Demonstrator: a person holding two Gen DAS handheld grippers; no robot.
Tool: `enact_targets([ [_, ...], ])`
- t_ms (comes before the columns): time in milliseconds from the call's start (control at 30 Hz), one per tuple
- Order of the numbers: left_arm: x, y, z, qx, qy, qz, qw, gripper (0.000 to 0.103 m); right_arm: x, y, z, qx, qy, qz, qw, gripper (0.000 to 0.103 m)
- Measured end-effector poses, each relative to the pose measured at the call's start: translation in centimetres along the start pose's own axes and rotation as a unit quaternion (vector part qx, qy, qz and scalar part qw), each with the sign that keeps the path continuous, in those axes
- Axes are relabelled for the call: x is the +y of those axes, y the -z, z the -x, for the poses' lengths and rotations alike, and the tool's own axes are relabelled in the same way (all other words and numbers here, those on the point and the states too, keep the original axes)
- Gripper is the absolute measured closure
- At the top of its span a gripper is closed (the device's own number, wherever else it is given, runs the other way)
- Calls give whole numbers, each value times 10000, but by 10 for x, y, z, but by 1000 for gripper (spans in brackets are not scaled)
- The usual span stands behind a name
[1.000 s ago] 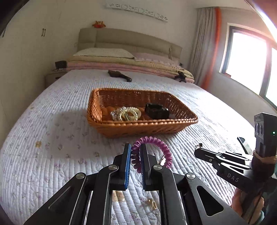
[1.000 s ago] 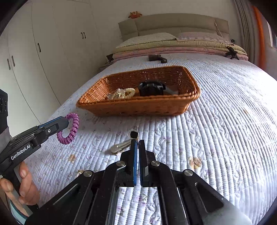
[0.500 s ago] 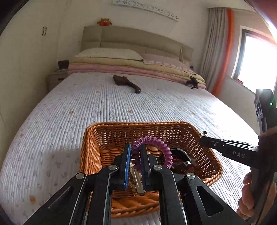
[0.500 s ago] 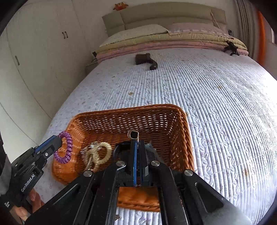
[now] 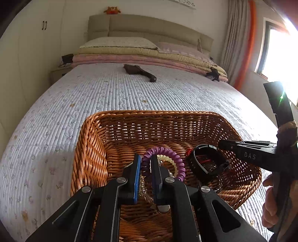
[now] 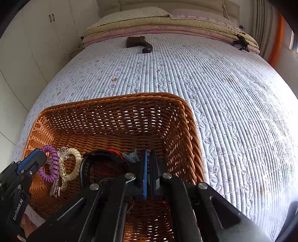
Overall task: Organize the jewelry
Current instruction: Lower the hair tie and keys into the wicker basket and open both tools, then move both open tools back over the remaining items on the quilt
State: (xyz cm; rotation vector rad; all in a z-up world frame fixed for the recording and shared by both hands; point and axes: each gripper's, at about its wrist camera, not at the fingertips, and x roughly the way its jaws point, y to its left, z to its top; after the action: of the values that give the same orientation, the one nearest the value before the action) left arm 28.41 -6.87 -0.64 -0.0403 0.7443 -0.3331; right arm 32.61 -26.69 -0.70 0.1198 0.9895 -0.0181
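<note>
— Over the basket [image 5: 89,149], left camera: what's in the clamp?
— The left gripper [image 5: 145,163] is pinched on the purple coil bracelet [image 5: 167,154]; its loop stands on edge, arching away to the right, above the cream bracelet [image 5: 168,159]. A black watch [image 5: 206,162] lies toward the basket's right side, and the right gripper [image 5: 221,144] reaches in from there.
— And the right camera?
— Down inside the basket's right corner, the right gripper [image 6: 149,154] has its fingers nearly together; what it holds, I cannot tell. The bracelet [image 6: 50,163] hangs near the left wall. The basket sits on a quilted bed [image 6: 223,93], pillows [image 6: 130,14] at the far end.
</note>
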Motion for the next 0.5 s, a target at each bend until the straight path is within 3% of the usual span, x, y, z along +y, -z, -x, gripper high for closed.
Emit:
enact_targets([
  [133,-1,0,-4,49,-28,-34,10000,92,-5,-2,-5,119,-32,-118,9999,101],
  [267,0,1,2,-11,35,-32,10000,87,-2,2,14,-183,-119,-56,9997,98],
  [367,2,2,12,-97,112,9,9999,67,-2,10,33,-368,-326,-9,9988,89],
  [500,3,5,34,-206,301,86,9993,65,5,32,62,-658,-527,8,9964,71],
])
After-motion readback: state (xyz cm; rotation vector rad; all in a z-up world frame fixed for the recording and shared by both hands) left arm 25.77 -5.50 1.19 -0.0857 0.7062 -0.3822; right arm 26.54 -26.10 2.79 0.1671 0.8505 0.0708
